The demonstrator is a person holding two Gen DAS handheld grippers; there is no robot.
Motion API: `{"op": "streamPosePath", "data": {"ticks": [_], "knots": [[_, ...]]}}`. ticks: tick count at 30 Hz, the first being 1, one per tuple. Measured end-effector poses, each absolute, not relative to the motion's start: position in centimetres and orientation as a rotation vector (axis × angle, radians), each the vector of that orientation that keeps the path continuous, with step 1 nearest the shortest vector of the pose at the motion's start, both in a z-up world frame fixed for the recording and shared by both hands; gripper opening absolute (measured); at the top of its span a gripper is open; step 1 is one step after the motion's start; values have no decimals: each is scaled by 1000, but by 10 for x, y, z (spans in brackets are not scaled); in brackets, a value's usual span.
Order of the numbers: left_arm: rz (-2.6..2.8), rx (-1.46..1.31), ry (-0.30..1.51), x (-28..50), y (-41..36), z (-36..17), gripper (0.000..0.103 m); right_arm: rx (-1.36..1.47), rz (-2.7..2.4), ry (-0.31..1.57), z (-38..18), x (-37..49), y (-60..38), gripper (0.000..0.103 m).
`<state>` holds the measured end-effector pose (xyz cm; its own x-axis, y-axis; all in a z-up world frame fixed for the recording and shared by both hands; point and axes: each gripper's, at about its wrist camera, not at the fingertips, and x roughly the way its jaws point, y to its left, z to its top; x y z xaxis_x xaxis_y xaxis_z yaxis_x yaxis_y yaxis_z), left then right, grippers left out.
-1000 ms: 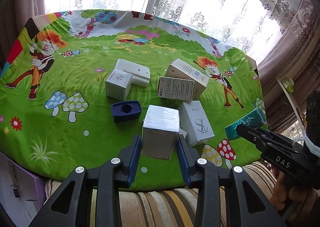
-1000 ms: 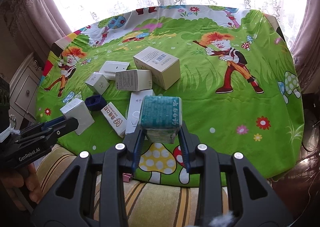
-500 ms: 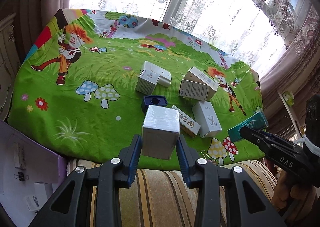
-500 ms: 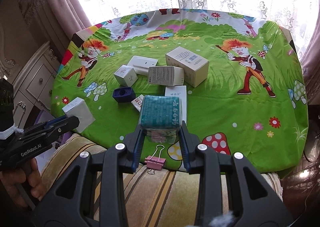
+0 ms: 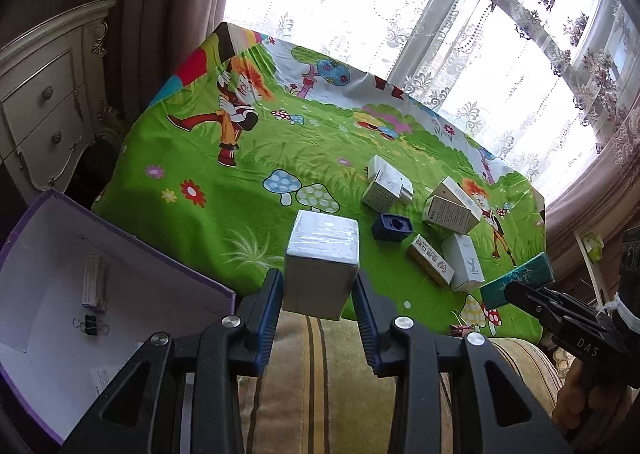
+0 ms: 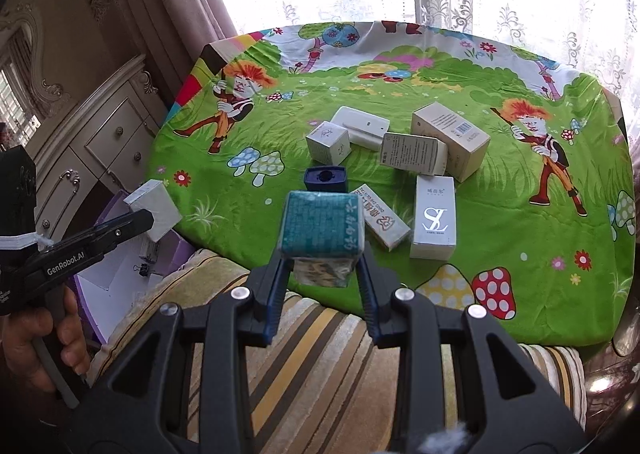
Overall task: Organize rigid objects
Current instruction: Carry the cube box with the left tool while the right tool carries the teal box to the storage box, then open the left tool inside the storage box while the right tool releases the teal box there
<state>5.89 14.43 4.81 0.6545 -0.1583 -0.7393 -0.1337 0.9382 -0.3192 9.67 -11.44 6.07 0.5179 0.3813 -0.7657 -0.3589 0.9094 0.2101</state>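
My left gripper is shut on a white cube box, held over the table's near edge beside an open purple storage box. The right gripper is shut on a teal patterned box, held in the air above the striped cushion at the table's front. In the right wrist view the left gripper and its white cube box hang over the purple storage box. Several boxes remain on the green cartoon cloth, among them an SL-marked white carton and a dark blue case.
The purple storage box holds a small carton and a binder clip. A cream chest of drawers stands left of the table. A striped cushion lies below the table's front edge. Curtained windows are behind.
Both grippers have swung left and pulled back from the table with their boxes. The purple storage box has come into full view under the left gripper.
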Motion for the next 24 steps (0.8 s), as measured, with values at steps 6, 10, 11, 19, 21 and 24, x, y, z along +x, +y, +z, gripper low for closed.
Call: {"op": "streamPosePath", "data": {"ticks": [6, 10, 11, 19, 21, 24], "knots": [[73, -416, 844, 38, 187, 47, 37, -14, 532, 937, 62, 89, -74, 37], [126, -439, 829, 25, 211, 47, 37, -54, 604, 941, 62, 82, -42, 37], [141, -443, 824, 21, 217, 48, 37, -65, 622, 944, 62, 80, -33, 37], [253, -477, 800, -7, 259, 48, 37, -142, 800, 979, 56, 64, 46, 37], [281, -490, 794, -14, 269, 46, 37, -160, 836, 985, 55, 62, 64, 37], [318, -503, 789, -22, 283, 44, 37, -195, 886, 983, 53, 56, 88, 37]]}}
